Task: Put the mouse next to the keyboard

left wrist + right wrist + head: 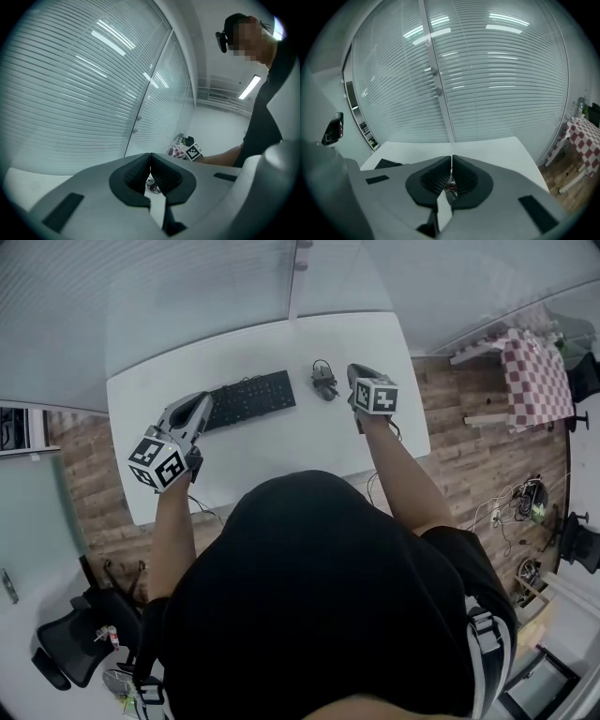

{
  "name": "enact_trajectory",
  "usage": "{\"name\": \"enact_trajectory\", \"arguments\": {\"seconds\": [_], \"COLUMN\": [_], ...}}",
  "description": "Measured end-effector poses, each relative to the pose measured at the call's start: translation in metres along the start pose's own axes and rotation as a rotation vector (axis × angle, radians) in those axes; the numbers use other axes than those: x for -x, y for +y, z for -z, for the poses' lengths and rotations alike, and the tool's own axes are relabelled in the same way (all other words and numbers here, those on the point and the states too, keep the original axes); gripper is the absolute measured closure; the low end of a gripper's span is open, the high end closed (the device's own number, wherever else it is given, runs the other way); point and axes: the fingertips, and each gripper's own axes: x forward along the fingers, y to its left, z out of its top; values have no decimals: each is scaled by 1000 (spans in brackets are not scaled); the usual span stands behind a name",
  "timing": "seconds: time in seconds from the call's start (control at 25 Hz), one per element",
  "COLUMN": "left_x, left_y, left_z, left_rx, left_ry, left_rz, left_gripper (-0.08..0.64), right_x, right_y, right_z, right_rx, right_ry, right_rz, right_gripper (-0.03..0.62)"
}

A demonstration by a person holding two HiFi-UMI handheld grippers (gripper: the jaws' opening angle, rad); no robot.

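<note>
The table (281, 448) carries the keyboard (248, 399) to the left of middle. The mouse (325, 383) lies near the keyboard's right end, apart from it, with its cable bunched on top. By my reading the placing is as good as done, and what is left is to clear off cleanly. The right gripper (357, 369) hovers just right of the mouse, so it should lift straight away without snagging the cable loop (a catch there could drag the mouse out of place). If the gap seems too wide, a light sideways push toward the keyboard would do. The left gripper (201, 403) hangs over the keyboard's left end and need only stay off the keys.

Only the head view takes in table, keyboard, mouse and both grippers together, but it hides the jaw tips. The left gripper (150, 157) view shows its jaws together on nothing, with a scrap of cable (152, 185) far behind the slit. The right gripper (451, 160) view shows its jaws likewise together and empty, plus a keyboard (387, 164) corner.
</note>
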Motion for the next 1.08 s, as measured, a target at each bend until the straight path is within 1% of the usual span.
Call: {"name": "enact_trajectory", "arguments": {"seconds": [0.2, 0.56, 0.84, 1.08], "left_x": [16, 40, 59, 68], "left_y": [-3, -5, -2, 0], "left_z": [1, 3, 2, 1], "left_rx": [-6, -23, -26, -34], "left_ry": [-5, -15, -26, -31], "left_rz": [2, 11, 11, 10], "left_gripper": [537, 537, 537, 537], "right_x": [19, 64, 97, 121], "right_y": [17, 57, 83, 87], "right_z": [-21, -69, -89, -97], "right_rx": [2, 24, 47, 49], "right_ry": [-81, -230, -311, -356], "right_rz": [-33, -65, -80, -75], "right_gripper": [554, 555, 555, 555]}}
